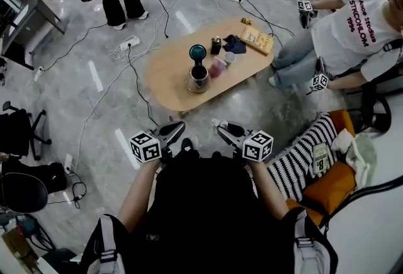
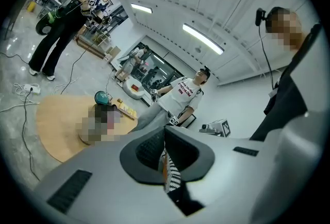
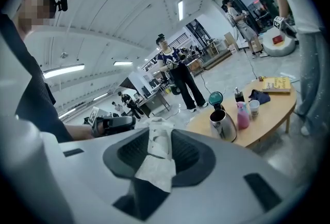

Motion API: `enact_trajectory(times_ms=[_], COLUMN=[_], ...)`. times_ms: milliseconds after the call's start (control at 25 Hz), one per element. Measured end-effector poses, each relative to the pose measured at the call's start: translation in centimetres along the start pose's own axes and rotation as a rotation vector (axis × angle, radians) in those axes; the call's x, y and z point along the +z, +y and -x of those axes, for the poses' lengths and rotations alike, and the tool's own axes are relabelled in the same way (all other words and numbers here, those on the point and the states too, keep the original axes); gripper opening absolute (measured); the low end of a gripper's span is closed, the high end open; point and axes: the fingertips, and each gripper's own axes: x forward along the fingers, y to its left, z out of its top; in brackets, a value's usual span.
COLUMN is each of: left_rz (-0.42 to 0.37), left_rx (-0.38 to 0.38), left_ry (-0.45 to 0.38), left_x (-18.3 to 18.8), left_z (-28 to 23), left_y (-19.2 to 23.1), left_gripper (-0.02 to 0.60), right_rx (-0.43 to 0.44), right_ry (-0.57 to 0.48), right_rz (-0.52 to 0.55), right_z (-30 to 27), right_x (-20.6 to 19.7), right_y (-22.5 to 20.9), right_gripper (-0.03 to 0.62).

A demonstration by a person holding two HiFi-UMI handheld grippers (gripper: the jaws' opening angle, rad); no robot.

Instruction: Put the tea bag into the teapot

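Judging from the right gripper view, the tea bag point(image 3: 157, 158) is clamped between the jaws of the right gripper point(image 3: 159, 134). Its pale paper is laid lengthwise along the jaws, with a crumpled end poking past the tips. The left gripper point(image 2: 164, 152) is seen closed with nothing between its pads.

In the head view both grippers are held low in the frame, close to the person's body. The teapot point(image 1: 198, 78) is set on the wooden table point(image 1: 169, 80) in the upper middle, well apart from them. From the right gripper point(image 1: 221, 128) the pot is found ahead and slightly to the left. Its mouth is turned upward and the teal lid point(image 1: 198, 52) is tipped back behind it. A forward reach is judged necessary, ending above the open mouth so that the bag can be lowered end-first.
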Motion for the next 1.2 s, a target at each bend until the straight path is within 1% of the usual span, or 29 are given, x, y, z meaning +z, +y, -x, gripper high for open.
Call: enact_trajectory(times_ms=[160, 320, 480, 640, 760, 880, 1000, 1080, 1200], left_rz=[0.006, -0.004, 0.012, 0.024, 0.024, 0.055, 0.081, 0.092, 0.099], left_rx=[-0.014, -0.027, -0.027, -0.018, -0.001, 0.031, 0.077, 0.1, 0.11], left_ry=[0.032, 0.046, 0.021, 0.027, 0.021, -0.003, -0.011, -0.018, -0.028], left_x=[1.3, 2.7, 3.6, 3.1, 2.9, 2.7, 2.3, 2.6, 3.5], left_z=[1.7, 2.7, 3.6, 4.6, 5.1, 6.3, 7.1, 7.1, 5.6], left_y=[2.4, 4.3, 5.0, 5.3, 5.4, 6.0, 7.0, 7.6, 8.0], left_gripper=[0.012, 0.012, 0.012, 0.012, 0.012, 0.012, 0.012, 0.012, 0.012], right_rx=[-0.026, -0.046, -0.042, -0.018, 0.004, 0.031, 0.069, 0.085, 0.1], right_ry=[-0.003, 0.034, 0.06, 0.06, 0.082, 0.092, 0.083, 0.087, 0.101], right_rz=[0.009, 0.042, 0.037, 0.039, 0.048, 0.043, 0.015, 0.007, 0.007], right_z=[-2.3, -3.9, -5.1, -6.6, -7.6, -8.8, -9.9, -10.4, -10.8], right_x=[0.7, 0.8, 0.6, 1.2, 1.5, 2.0, 2.8, 3.4, 4.4], right_y=[0.8, 1.3, 1.6, 2.1, 1.9, 1.8, 1.4, 0.8, -0.5], right_gripper=[0.124, 0.126, 0.125, 0.124, 0.124, 0.124, 0.124, 0.124, 0.124])
